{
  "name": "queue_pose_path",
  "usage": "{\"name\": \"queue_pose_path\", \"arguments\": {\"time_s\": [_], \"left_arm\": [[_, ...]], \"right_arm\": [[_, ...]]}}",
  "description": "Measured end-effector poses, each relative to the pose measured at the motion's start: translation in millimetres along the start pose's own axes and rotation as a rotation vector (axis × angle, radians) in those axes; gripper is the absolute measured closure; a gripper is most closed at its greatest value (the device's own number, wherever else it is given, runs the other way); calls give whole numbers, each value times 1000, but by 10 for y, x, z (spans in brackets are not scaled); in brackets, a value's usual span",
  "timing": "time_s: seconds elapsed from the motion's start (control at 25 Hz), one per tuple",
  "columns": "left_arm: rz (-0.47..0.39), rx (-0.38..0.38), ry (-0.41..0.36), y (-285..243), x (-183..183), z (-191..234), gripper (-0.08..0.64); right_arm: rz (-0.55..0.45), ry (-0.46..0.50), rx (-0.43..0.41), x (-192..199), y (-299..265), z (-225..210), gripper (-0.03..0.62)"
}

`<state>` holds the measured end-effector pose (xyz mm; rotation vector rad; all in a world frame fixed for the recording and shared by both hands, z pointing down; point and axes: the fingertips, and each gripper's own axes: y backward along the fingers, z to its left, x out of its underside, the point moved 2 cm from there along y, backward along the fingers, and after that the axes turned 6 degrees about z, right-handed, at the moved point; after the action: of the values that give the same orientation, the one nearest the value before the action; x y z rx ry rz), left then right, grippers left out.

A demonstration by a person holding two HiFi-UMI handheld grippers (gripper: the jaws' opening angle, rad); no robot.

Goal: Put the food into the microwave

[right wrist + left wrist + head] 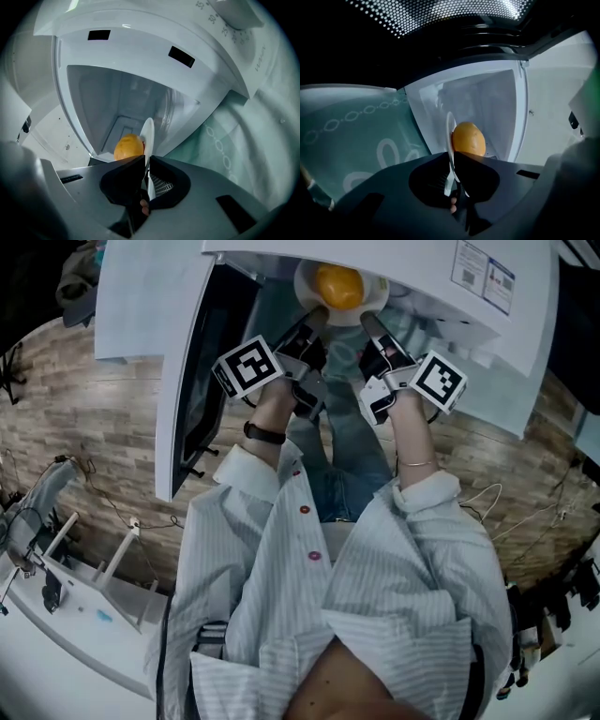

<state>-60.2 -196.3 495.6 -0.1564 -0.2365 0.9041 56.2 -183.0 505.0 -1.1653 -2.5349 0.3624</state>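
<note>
A round orange food [338,285] lies on a small white plate [307,279] held at the mouth of the white microwave [487,296]. My left gripper [316,317] is shut on the plate's left rim and my right gripper [368,324] on its right rim. In the left gripper view the plate [450,133] shows edge-on between the shut jaws of the left gripper [452,171], with the food [468,139] just past it. In the right gripper view the right gripper [146,171] clamps the plate [148,133], the food [128,146] to its left, the microwave's cavity [122,103] ahead.
The microwave door [197,381] stands swung open at the left. A teal patterned cloth [234,145] covers the surface under the microwave. A white rack [84,587] and cables lie on the wood-look floor [103,418] at lower left.
</note>
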Motion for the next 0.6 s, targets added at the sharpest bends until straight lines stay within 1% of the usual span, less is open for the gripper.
{"name": "queue_pose_path", "arguments": {"time_s": [0.24,0.48,0.56,0.6], "left_arm": [[-3,3,-4,-125,-31,51,537],[-9,-11,-31,-243,-115,85,535],[-16,-15,-43,-278,-146,85,534],[-20,-17,-49,-297,-162,84,533]], "right_arm": [[-16,11,13,-99,-32,-80,548],[-40,10,42,-202,-113,-148,548],[-56,15,35,-244,-153,-135,547],[-65,23,19,-271,-181,-112,546]]}}
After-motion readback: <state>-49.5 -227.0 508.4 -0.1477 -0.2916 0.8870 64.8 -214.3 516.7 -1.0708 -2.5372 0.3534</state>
